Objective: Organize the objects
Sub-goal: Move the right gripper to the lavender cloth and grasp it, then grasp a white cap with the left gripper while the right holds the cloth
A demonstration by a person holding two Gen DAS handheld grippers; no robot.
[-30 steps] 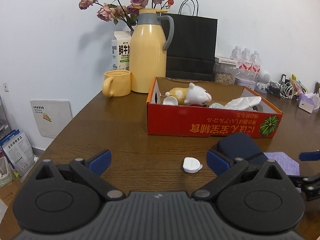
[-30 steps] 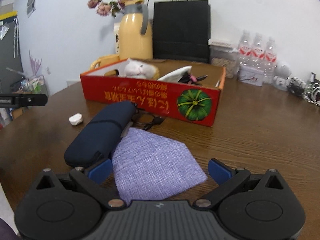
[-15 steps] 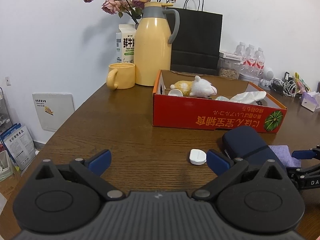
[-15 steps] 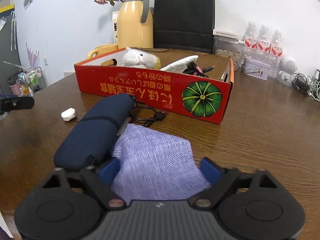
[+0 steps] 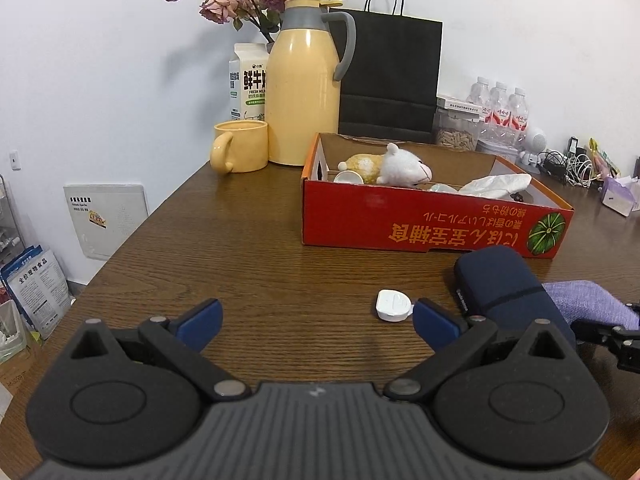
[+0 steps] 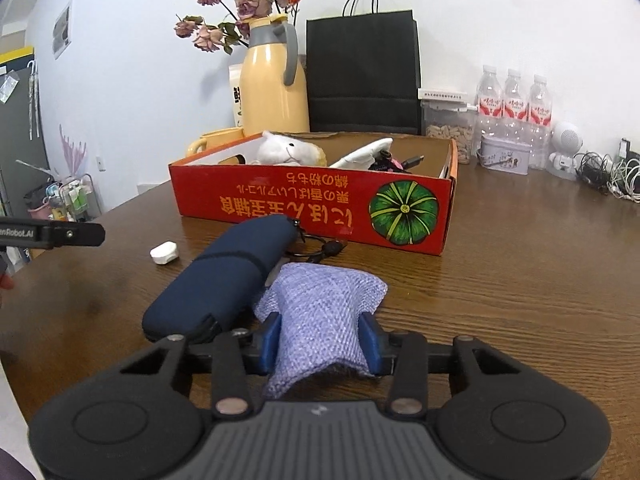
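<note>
Milk carton [image 5: 249, 80] reads "FRESH MILK"; right hand-held gripper [image 6: 320, 342] has just clamped onto the lilac pouch [image 6: 320, 312] beside the navy case [image 6: 224, 280]; left hand-held gripper [image 5: 316, 320] released over bare desk [image 5: 240, 248]; red box [image 6: 312, 204] behind.

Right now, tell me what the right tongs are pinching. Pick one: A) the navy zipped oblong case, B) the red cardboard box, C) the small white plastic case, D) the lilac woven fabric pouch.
D: the right tongs press both blue pads into the lilac woven fabric pouch, bunching it.
</note>
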